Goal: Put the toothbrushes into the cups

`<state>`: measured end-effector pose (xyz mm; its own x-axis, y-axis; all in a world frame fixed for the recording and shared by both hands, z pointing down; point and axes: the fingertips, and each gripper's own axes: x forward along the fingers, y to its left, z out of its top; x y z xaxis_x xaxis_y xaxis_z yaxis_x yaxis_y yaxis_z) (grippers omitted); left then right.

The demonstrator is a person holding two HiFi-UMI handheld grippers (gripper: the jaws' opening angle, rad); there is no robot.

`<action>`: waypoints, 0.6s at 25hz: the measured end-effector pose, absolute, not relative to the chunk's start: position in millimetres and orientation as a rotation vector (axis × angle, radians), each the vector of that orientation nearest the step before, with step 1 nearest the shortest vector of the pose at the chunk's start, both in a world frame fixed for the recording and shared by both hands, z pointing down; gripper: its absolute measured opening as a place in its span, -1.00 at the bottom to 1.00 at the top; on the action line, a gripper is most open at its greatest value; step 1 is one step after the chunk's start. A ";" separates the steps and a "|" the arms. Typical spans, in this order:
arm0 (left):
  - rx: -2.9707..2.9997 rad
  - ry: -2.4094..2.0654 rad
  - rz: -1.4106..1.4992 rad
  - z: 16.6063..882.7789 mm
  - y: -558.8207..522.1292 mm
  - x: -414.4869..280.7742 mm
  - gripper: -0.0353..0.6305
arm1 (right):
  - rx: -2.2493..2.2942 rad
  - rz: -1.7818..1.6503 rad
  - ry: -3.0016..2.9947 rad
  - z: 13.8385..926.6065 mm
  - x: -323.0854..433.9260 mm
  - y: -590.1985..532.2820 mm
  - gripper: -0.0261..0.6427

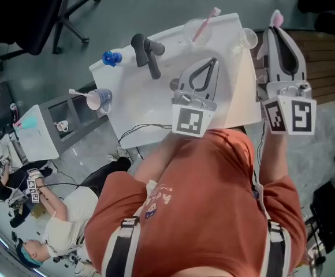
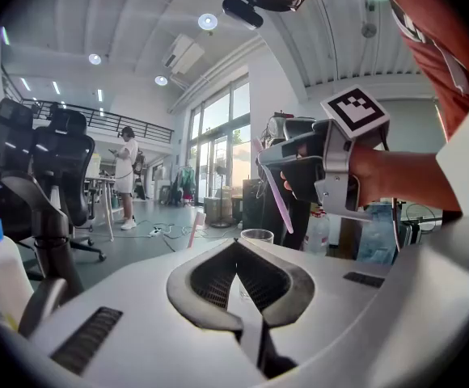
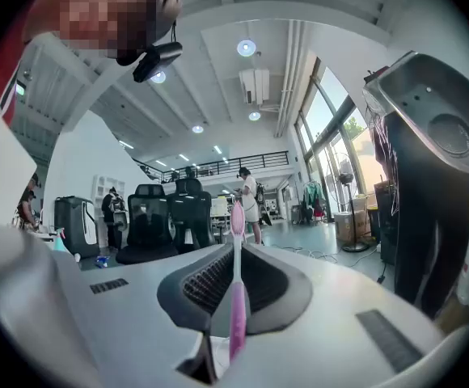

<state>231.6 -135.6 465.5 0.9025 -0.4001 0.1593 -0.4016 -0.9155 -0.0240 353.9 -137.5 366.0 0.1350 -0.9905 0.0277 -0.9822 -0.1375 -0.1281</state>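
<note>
A clear cup [image 1: 197, 32] at the table's far edge holds a pink toothbrush [image 1: 205, 23]. To its right stands an empty clear cup [image 1: 249, 38], which also shows in the left gripper view as a clear cup [image 2: 256, 235] just beyond the jaws. A blue cup [image 1: 101, 97] with a white toothbrush [image 1: 81, 94] sits at the table's left edge. My left gripper [image 1: 213, 62] is shut with nothing in it, over the table's middle. My right gripper [image 1: 276, 29] hangs off the table's right side, shut on a second pink toothbrush [image 3: 236, 297] whose head [image 1: 277, 19] sticks out past the fingertips.
On the white table [image 1: 138, 108] stand a blue spray bottle [image 1: 111, 57] and a black faucet-like fixture [image 1: 147, 53]. A cable [image 1: 144, 128] runs along the near edge. Office chairs [image 1: 52, 7] and seated people [image 1: 58, 212] are on the floor to the left.
</note>
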 end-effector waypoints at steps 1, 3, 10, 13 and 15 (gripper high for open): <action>3.053 -0.644 0.254 465.8 -135.9 231.2 -0.84 | -2.297 -0.153 2.002 362.9 354.7 -140.0 -0.81; 3.046 -0.643 0.258 465.9 -135.9 231.2 -0.84 | -2.280 -0.133 1.988 355.7 356.5 -144.2 -0.81; 3.054 -0.618 0.246 465.6 -136.2 232.7 -0.84 | -2.186 -0.111 1.935 341.4 362.8 -159.6 -0.81; 3.048 -0.621 0.247 467.3 -137.5 232.5 -0.84 | -2.174 -0.122 1.920 347.9 365.0 -165.2 -0.81; 3.051 -0.623 0.246 467.2 -138.3 230.8 -0.84 | -2.182 -0.131 1.917 352.5 364.0 -167.8 -0.81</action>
